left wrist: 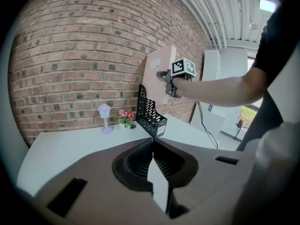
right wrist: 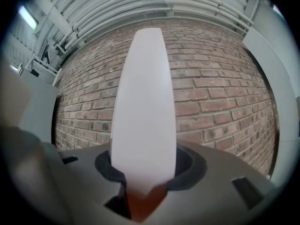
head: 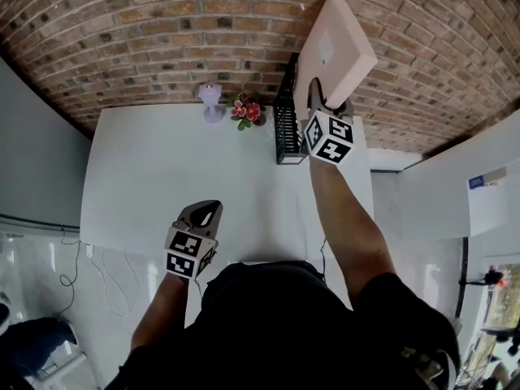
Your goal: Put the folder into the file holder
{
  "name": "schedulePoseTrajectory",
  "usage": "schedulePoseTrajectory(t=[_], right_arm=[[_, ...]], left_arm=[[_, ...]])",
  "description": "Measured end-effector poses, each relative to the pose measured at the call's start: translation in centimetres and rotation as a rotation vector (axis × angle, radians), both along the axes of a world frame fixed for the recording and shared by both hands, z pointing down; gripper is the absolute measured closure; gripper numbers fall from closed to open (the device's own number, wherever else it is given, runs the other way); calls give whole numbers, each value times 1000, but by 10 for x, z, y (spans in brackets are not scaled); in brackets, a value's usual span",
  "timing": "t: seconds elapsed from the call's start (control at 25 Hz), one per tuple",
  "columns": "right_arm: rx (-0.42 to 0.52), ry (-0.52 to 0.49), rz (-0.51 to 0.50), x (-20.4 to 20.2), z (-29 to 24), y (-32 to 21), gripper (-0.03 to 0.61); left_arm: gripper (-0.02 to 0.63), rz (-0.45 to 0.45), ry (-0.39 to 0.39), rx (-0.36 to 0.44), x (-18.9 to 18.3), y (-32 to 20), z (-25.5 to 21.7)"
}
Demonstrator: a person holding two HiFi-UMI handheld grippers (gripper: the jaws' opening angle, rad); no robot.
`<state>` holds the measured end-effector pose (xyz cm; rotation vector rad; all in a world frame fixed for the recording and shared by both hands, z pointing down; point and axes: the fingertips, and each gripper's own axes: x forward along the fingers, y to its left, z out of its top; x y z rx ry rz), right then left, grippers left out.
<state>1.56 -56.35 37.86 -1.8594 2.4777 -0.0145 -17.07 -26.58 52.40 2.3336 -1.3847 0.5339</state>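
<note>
In the head view the folder (head: 337, 51) is seen raised in the air, tilted, over the far right part of the table (head: 162, 177), just above and beside the holder (head: 284, 124). It is carried by the right gripper (head: 318, 100) at its lower edge and has not been set into the holder. From this view the clamp on the folder is hidden by the marker cube.

That clamp is settled by the right gripper view: the jaws are pinched on the folder's edge, one on each side, and the pink sheet rises straight up the middle of the picture against the brick wall (right wrist: 220, 93). No table and no holder are shown there.

The side-on relation is given only by the left gripper view. There the folder is held upright, its lower edge near the top of the holder's tall back. Whether the two touch cannot be told. A lamp (left wrist: 104, 116) and flowers (left wrist: 125, 117) are shown left of the holder, near the wall.

The left gripper (head: 207, 212) is held low over the near edge of the table, well apart from the holder. In its own view its jaws are pressed together at the tips, with nothing between them.
</note>
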Motion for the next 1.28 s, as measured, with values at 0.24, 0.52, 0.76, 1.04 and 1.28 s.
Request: schedulePoseTrajectory(t=[0.24, 0.52, 0.76, 1.04, 1.28], right_arm=[[-53, 67, -42, -13, 28, -1, 365], [-43, 126, -65, -19, 42, 1, 354], [-115, 135, -71, -17, 67, 1, 347], [-215, 174, -79, -11, 122, 2, 347], [-342, 243, -111, -9, 168, 7, 334]], left_arm=[[609, 4, 9, 4, 2, -5, 1], [609, 9, 17, -11, 6, -7, 5], [609, 21, 15, -7, 13, -9, 2], [609, -1, 9, -16, 6, -9, 4], [609, -13, 12, -28, 6, -4, 7]])
